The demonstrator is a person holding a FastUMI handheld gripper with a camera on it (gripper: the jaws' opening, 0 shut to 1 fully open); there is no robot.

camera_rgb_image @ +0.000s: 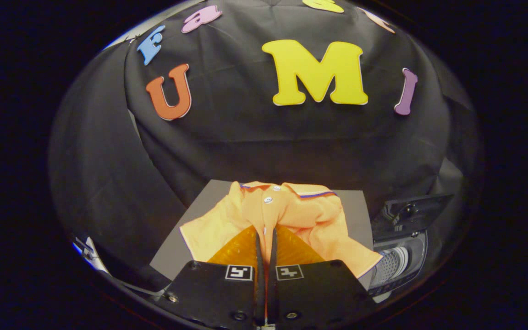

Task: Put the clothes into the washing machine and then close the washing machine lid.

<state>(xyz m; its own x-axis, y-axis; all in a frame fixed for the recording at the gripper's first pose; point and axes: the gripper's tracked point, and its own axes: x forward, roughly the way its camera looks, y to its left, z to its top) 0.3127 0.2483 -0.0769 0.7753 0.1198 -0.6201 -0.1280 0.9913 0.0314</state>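
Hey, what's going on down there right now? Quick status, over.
Tool fingers nearly closed, pinching the orange shirt at its placket. Shirt lying on the grey board. Washing machine beside it, lid up. Nothing blocking.

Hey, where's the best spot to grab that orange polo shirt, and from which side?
The gripper is already closed on a fold of the orange polo shirt, just below the buttoned placket. That raised, bunched fold suits a pinch from above, on the near side, with the collar lying flat beyond.
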